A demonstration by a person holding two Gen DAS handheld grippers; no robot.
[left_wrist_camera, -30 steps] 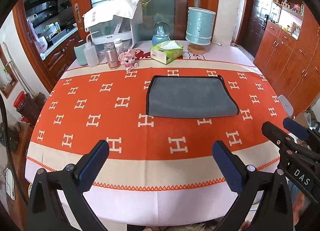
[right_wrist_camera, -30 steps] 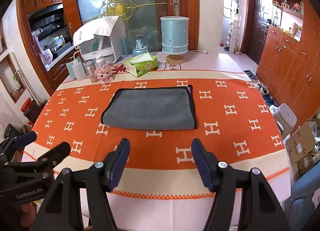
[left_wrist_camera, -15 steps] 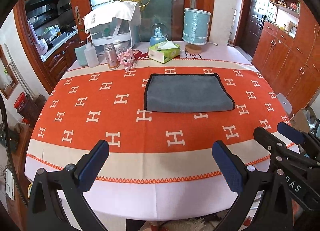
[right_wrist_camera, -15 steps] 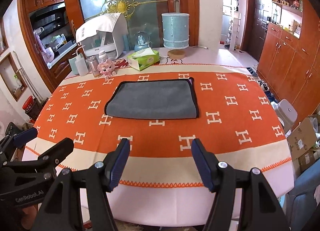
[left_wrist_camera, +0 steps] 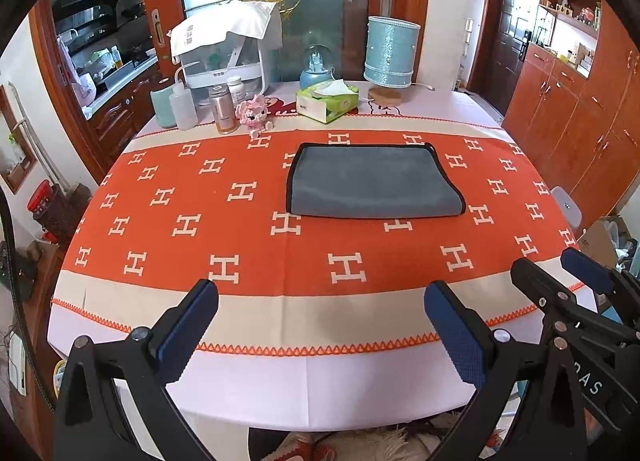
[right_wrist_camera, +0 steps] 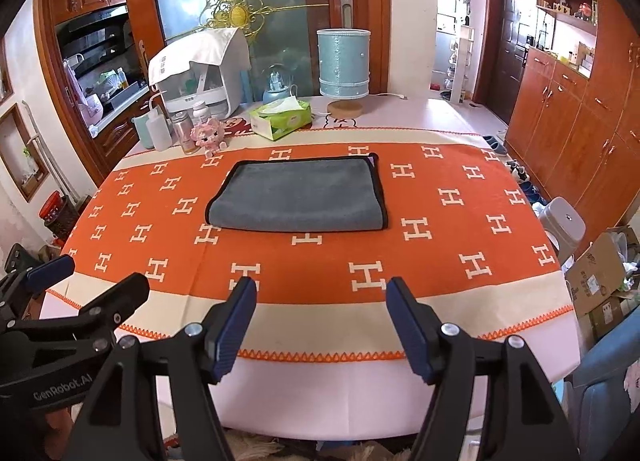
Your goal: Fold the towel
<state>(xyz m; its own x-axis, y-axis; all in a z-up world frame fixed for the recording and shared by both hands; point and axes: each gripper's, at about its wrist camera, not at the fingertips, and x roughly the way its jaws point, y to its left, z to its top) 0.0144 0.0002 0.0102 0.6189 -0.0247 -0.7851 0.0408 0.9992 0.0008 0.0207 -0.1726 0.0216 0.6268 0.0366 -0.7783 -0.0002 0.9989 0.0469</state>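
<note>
Both of my grippers hang over the near edge of the table, well short of the towel. Left gripper (left_wrist_camera: 320, 325): jaws spread wide, nothing between them, blue pads (left_wrist_camera: 187, 331) bare. Right gripper (right_wrist_camera: 322, 327): jaws also apart, a bit narrower, nothing held. In the left wrist view the right gripper sits at 4 o'clock; in the right wrist view the left one sits at 8 o'clock.

Grey towel (left_wrist_camera: 374, 182) with black trim lies flat, already folded into a rectangle, on the orange H-pattern tablecloth (left_wrist_camera: 224, 197). From the left camera it's at about 1 o'clock, from the right camera about 12. No gripper touches it.

Far side of the table at 12 o'clock: green tissue box (left_wrist_camera: 327, 102), blue cylindrical lamp (left_wrist_camera: 391, 51) just right of it, pink toy (left_wrist_camera: 254, 114) and a few bottles (left_wrist_camera: 223, 108) toward 11 o'clock.
</note>
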